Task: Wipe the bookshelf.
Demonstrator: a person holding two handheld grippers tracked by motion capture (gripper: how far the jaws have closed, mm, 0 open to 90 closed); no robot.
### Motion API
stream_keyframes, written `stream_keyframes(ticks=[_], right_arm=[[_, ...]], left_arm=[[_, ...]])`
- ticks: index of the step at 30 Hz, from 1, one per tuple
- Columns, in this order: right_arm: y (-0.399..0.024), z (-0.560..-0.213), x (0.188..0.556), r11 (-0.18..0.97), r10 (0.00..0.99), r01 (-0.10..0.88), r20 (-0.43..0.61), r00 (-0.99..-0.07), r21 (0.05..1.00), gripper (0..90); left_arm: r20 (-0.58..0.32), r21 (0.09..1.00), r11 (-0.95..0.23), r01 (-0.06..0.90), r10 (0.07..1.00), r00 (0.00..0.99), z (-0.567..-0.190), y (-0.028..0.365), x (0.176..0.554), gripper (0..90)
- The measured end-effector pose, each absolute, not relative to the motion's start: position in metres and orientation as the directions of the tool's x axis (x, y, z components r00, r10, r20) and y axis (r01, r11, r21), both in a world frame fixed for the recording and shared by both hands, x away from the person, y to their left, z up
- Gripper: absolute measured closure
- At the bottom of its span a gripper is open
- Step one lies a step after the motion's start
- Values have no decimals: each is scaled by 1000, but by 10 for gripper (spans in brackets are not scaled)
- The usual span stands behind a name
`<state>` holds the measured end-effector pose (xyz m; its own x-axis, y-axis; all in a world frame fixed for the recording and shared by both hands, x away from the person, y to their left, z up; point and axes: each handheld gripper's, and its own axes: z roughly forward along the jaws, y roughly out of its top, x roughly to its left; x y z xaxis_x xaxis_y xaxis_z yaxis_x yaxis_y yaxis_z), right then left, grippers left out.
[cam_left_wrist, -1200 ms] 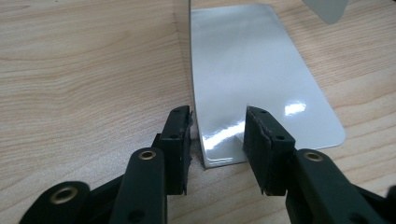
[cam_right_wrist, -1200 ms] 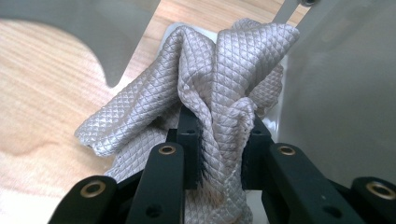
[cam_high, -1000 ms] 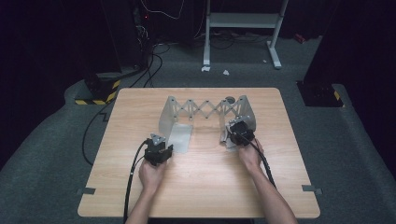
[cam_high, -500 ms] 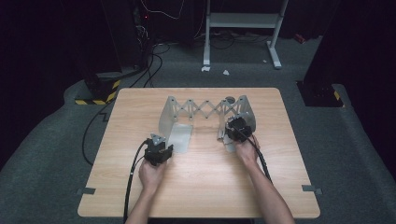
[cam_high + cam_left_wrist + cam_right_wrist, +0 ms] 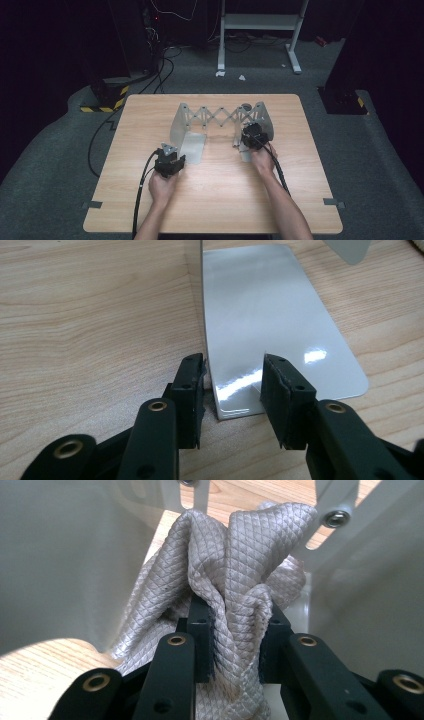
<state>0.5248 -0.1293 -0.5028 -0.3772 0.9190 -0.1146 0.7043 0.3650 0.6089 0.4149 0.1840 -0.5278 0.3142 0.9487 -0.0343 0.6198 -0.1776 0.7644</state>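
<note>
A grey metal rack [image 5: 220,117] with a scissor lattice stands across the far middle of the wooden table [image 5: 215,200]. Its left end has a flat foot plate [image 5: 192,148] lying on the wood. My left gripper [image 5: 178,156] is at that plate's near corner. In the left gripper view the plate [image 5: 270,315] runs between the jaws of the left gripper [image 5: 234,385], which stand open and apart from it. My right gripper [image 5: 247,136] is at the rack's right end panel [image 5: 262,120]. The right gripper [image 5: 235,625] is shut on a bunched beige quilted cloth [image 5: 240,570].
Each gripper trails a black cable [image 5: 142,190] towards the table's near edge. Beyond the table are a white stand [image 5: 260,22], cables on the dark floor and a yellow-black striped block [image 5: 107,100]. Tape marks [image 5: 94,204] sit at the near corners.
My right gripper has edged slightly away from the person, towards the rack, with the cloth in it. The left gripper has stayed put.
</note>
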Motion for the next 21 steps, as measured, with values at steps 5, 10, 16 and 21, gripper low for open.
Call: stream_keyframes(ticks=[5,10,16,21], right_arm=[[-132,-502,522,385,912,702,-134,-387,599,747],[-138,-503,515,387,911,695,-135,-390,605,748],[-145,-503,504,397,907,690,-145,-395,605,747],[-150,-503,494,406,904,685,-154,-399,606,747]], left_arm=[[-33,765,-179,619,949,315,-528,184,415,610],[-33,765,-179,619,949,315,-528,184,415,611],[-34,764,-178,620,949,314,-528,184,415,610],[-33,765,-179,619,948,315,-528,184,415,610]])
